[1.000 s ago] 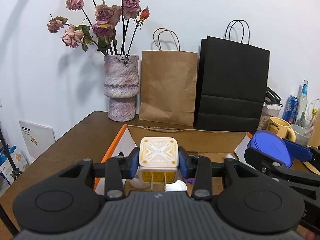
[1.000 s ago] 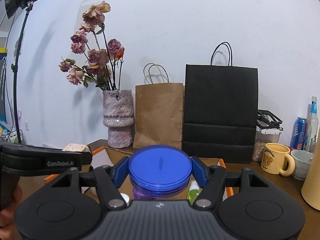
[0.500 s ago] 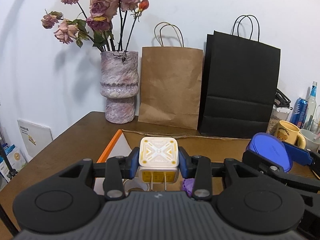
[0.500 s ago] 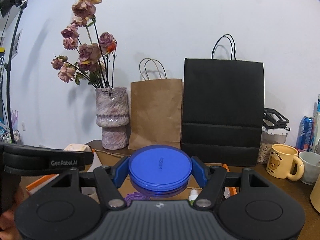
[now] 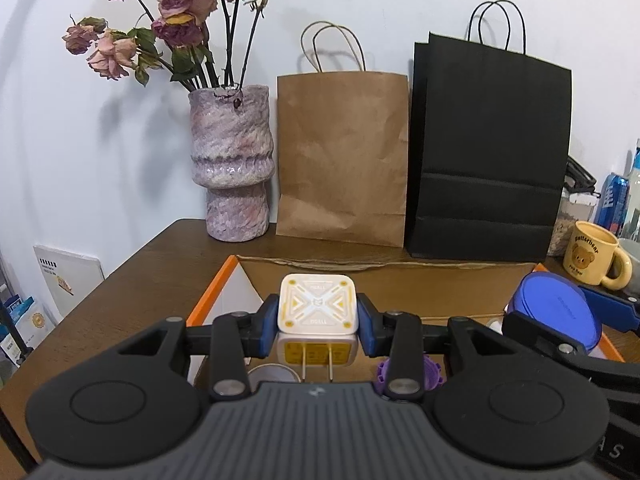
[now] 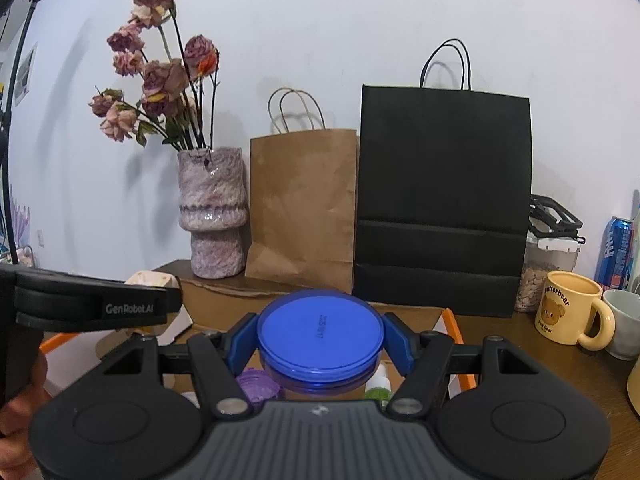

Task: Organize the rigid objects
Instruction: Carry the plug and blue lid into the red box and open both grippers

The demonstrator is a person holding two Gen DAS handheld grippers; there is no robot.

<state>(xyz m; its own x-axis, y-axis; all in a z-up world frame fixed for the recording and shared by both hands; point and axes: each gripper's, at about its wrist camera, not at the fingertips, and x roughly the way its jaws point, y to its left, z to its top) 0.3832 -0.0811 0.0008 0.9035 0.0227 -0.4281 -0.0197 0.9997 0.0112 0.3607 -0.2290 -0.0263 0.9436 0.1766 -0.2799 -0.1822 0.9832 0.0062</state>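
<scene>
I have the brown wooden table (image 5: 132, 276) ahead, and on it the open cardboard box with orange edges (image 5: 216, 284), which sits directly under and in front of both claws. From here that is the relation that matters: both loads hang above the box's interior, so I judge the coming move to be mostly downward, not forward.

My right gripper (image 6: 319, 338) is closed around the round blue-lidded plastic jar (image 6: 319, 330), its blue pads pressing the lid's rim on either side, lid face up. My left gripper (image 5: 317, 320) is clamped narrowly on the white cube-shaped plug adapter with yellow markings (image 5: 317, 306), prongs pointing back toward my camera. In the left view the jar (image 5: 556, 316) rides to the right of the adapter, near the box's right wall.

Inside the box, a purple ribbed cap (image 6: 258, 386), a small green-topped bottle (image 6: 378, 388) and a white round thing (image 5: 274, 374) are mostly hidden behind the gripper bodies, so I cannot tell how much free floor remains.
</scene>
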